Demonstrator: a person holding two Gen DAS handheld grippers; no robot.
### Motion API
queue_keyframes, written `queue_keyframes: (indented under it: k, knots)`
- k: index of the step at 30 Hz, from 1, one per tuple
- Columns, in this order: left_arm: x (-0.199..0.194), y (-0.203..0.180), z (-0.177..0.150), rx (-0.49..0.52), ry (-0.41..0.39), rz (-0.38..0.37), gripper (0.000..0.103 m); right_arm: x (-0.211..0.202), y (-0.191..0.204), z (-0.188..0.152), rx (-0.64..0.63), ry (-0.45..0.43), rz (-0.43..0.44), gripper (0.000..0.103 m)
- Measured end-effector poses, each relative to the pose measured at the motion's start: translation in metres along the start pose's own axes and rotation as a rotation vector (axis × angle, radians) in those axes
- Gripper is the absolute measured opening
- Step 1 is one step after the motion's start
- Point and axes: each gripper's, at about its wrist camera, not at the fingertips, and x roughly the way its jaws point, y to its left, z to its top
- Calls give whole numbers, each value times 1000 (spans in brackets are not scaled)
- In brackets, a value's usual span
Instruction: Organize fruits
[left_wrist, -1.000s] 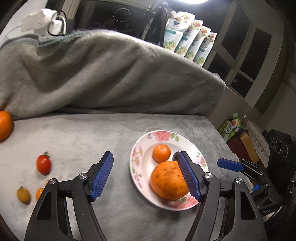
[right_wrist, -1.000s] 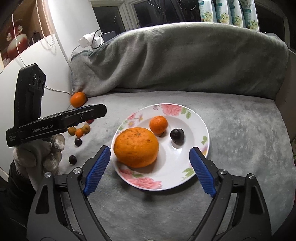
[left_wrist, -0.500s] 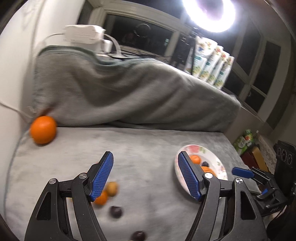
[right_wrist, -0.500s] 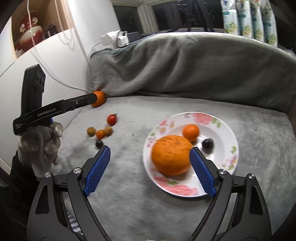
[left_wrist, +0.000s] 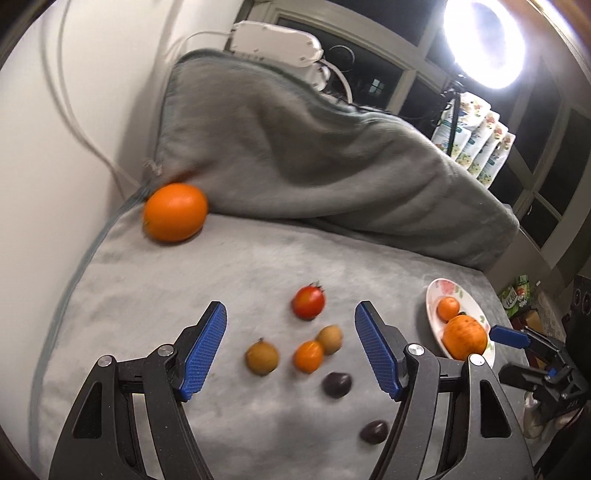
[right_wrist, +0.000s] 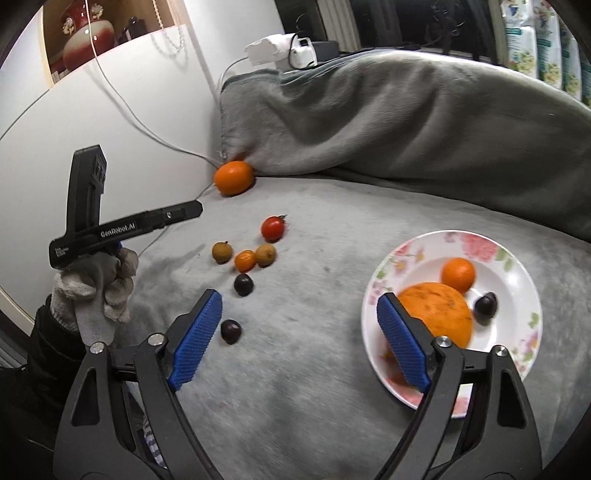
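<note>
Loose fruit lies on the grey blanket: an orange by the wall, a red tomato, two brown fruits, a small orange one and two dark ones. My left gripper hovers open over this cluster, with nothing between its pads. The flowered plate holds a big orange, a mandarin and a dark fruit. My right gripper is to the plate's left above bare blanket, its jaws closing on nothing.
A blanket-covered bolster runs along the back. A white wall with cables bounds the left side. A power strip sits behind the bolster. A gloved hand holds the left gripper. Pouches and a ring light stand behind.
The left gripper swung left from the plate to the loose fruit cluster. The right gripper also shifted left, so the plate now sits at its right, and its jaws narrowed.
</note>
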Motion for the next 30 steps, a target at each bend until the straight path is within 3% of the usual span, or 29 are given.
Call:
queue_keyframes:
  k: [4, 8, 18, 30]
  knots:
    - [1, 12, -7, -23, 10, 1, 68, 17, 6, 4, -1, 32, 20, 74]
    - [4, 25, -12, -46, 24, -5, 63, 34, 13, 6, -6, 69, 40, 60]
    - [19, 32, -24, -49, 79, -30, 48, 73, 32, 8, -33, 148, 82, 51]
    - [26, 38, -29, -56, 103, -46, 45, 114, 32, 28, -17, 205, 84, 43]
